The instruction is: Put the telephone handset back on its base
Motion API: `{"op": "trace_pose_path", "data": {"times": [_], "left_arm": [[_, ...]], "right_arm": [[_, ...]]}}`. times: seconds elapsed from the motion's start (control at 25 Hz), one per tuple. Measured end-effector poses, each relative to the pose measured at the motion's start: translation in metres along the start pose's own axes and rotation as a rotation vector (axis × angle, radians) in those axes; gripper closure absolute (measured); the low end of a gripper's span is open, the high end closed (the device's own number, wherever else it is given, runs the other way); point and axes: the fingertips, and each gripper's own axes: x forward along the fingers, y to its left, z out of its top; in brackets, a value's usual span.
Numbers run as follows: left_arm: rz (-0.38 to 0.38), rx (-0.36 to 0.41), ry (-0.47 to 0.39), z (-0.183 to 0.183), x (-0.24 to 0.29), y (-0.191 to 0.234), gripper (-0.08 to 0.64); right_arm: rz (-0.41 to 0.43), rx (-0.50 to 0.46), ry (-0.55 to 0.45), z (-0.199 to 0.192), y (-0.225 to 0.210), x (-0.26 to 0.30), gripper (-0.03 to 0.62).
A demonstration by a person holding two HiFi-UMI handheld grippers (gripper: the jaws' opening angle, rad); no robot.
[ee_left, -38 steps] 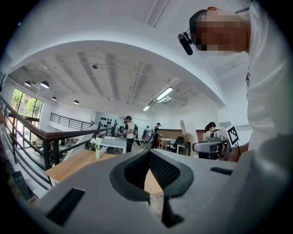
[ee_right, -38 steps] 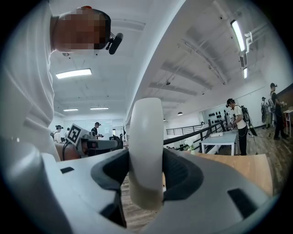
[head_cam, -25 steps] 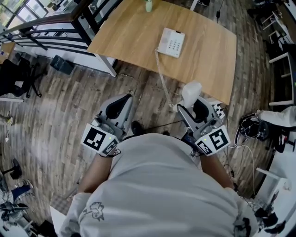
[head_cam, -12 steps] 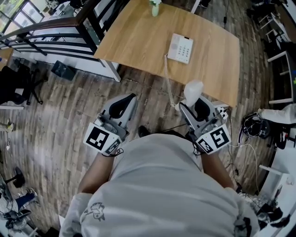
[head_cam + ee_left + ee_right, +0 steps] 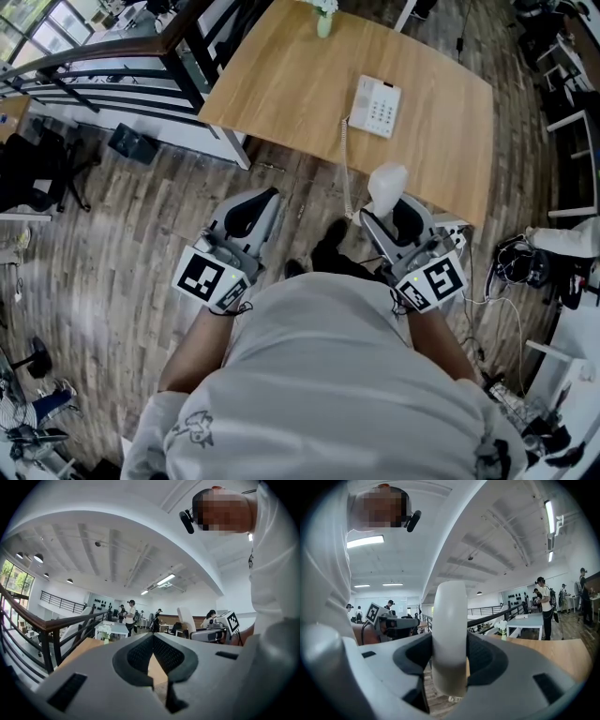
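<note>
Right gripper (image 5: 392, 208) is clamped on the white telephone handset (image 5: 386, 182), held off the wooden table's (image 5: 281, 84) near edge. Left gripper (image 5: 246, 212) has its jaws pressed together, empty. The telephone base (image 5: 376, 106) sits on the table, and a small vase (image 5: 324, 24) at the far edge holds white flowers (image 5: 323, 6).

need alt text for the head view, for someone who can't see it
Seen from above, a person in a white shirt holds a white telephone handset clamped in the right tongs, its coiled cord running up to the base on a wooden table. The left tongs are shut and empty above the plank floor.
</note>
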Motion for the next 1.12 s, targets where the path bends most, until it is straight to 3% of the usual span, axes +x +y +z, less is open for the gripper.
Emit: {"op": "trace_pose_path", "data": {"times": [0.44,0.88,1.12], "left_arm": [[0.030,0.023,0.007,0.007,0.064,0.043,0.554],[0.014,0.017,0.026,0.007,0.194,0.077,0.554],[-0.020,0.040,0.041,0.010,0.251,0.093,0.554]], "right_arm": [[0.042,0.009,-0.022,0.008,-0.063,0.055,0.370],[0.061,0.035,-0.019,0.017,-0.171,0.093,0.369],[0.025,0.053,-0.029,0.019,-0.215,0.099,0.369]]}}
